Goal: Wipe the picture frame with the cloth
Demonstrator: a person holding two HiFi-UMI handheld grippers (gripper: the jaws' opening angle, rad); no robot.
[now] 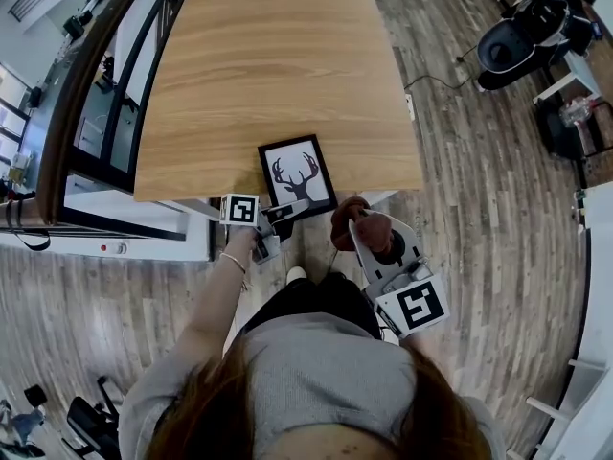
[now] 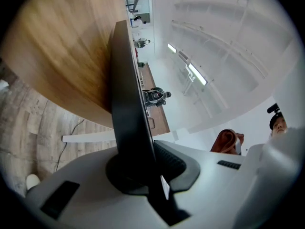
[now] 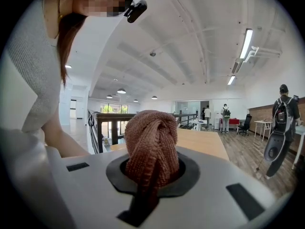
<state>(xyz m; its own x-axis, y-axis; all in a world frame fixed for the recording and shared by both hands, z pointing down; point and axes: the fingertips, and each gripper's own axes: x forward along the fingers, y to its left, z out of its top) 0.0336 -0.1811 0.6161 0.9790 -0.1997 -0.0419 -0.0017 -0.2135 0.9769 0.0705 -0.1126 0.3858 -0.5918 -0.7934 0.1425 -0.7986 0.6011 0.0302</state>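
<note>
A dark-framed railing (image 1: 91, 103) runs along the left side of a pale wooden tabletop (image 1: 278, 75), where a person (image 1: 316, 381), seen from above, stands at the near edge with a hand-held gripper in each hand. The left hand-held gripper (image 1: 285, 212) has its jaws closed on the lower edge of a black picture frame (image 1: 297, 172), which carries a deer-antler print on white. The left gripper view sees the picture frame (image 2: 127, 109) edge-on, pinched between the dark pads (image 2: 169, 161). The frame lies over the near edge of the tabletop with its lower end past that edge; whether it rests on the wood cannot be told. Just to the right, apart from the frame, a bunched rust-brown cloth (image 1: 351, 217) is clamped in the right hand-held gripper (image 1: 364, 233), off the tabletop and above the plank floor (image 1: 479, 190). The right gripper view shows the cloth (image 3: 152, 144) bulging up from between the closed jaws.
</note>
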